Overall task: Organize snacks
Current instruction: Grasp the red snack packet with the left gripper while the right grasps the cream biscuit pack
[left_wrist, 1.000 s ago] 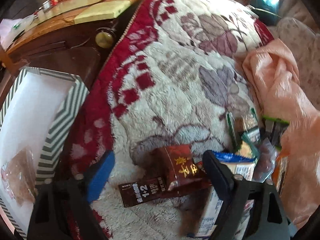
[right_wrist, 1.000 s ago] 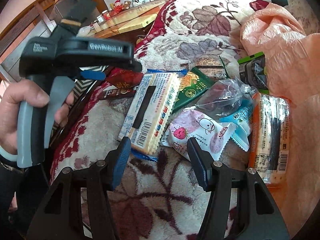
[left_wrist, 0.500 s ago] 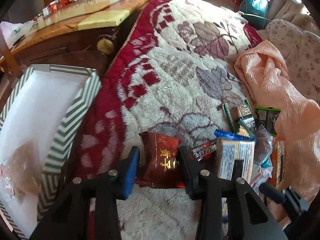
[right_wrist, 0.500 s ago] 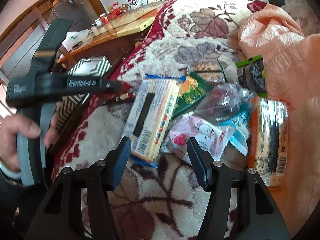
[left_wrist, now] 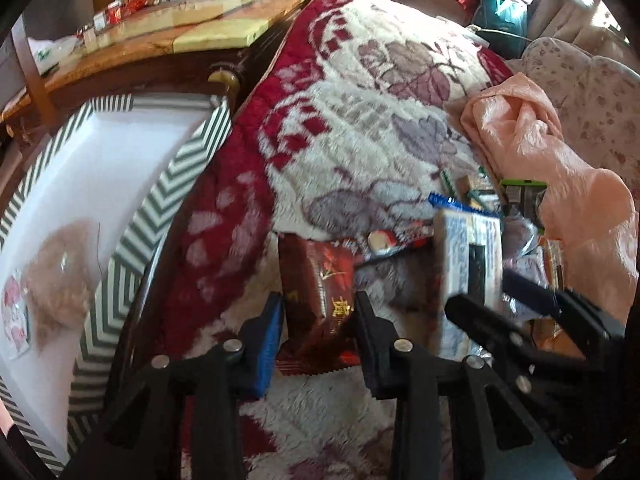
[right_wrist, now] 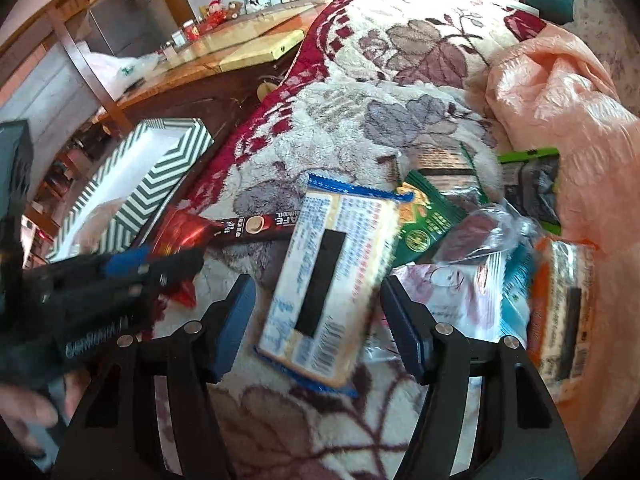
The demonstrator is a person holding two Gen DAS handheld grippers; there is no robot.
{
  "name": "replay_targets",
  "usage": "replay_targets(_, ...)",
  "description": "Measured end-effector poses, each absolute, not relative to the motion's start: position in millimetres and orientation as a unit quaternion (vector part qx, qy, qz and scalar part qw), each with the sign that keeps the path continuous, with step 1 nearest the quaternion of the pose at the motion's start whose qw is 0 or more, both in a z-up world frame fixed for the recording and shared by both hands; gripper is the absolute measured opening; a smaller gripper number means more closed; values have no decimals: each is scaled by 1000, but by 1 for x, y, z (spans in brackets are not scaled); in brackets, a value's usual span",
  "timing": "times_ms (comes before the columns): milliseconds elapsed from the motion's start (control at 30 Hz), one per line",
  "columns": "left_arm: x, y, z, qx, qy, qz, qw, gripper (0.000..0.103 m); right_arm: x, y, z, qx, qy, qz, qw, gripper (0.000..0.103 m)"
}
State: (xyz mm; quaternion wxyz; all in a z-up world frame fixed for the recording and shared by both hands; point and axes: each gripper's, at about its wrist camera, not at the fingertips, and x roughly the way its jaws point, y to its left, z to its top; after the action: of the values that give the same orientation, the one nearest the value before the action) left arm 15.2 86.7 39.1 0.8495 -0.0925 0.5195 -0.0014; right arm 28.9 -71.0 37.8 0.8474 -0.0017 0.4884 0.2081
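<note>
My left gripper (left_wrist: 318, 316) is shut on a dark red snack packet (left_wrist: 320, 280) and holds it over the blanket; the packet also shows in the right wrist view (right_wrist: 180, 232). My right gripper (right_wrist: 318, 312) is open, its fingers on either side of a white cracker pack with blue ends (right_wrist: 328, 280), which also shows in the left wrist view (left_wrist: 468, 252). A brown coffee stick (right_wrist: 248, 226) lies beside the pack. A striped box (left_wrist: 132, 216) stands at the left with a bagged snack (left_wrist: 60, 280) inside.
More snacks lie right of the cracker pack: a green packet (right_wrist: 428, 216), a clear bag (right_wrist: 476, 232), a pink-white packet (right_wrist: 452, 292), an orange cracker pack (right_wrist: 564, 316). A peach plastic bag (right_wrist: 560, 100) lies at the right. A wooden table (left_wrist: 160, 36) stands behind the box.
My left gripper has closed on the dark red packet and lifted it toward the box side. My right gripper has moved forward around the cracker pack.
</note>
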Motion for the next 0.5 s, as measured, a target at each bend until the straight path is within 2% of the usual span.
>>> replay_targets(300,14,95,29,-104,530,10,841,39,34,-53,31,-65,484,203,849,65)
replay_targets(400,13,95,25,-103,534,11,839,47,33,-51,31,-72,489,201,846,65)
replay_targets(500,17,98,21,-108,537,19,836,48,32,-46,30,-81,489,198,846,65)
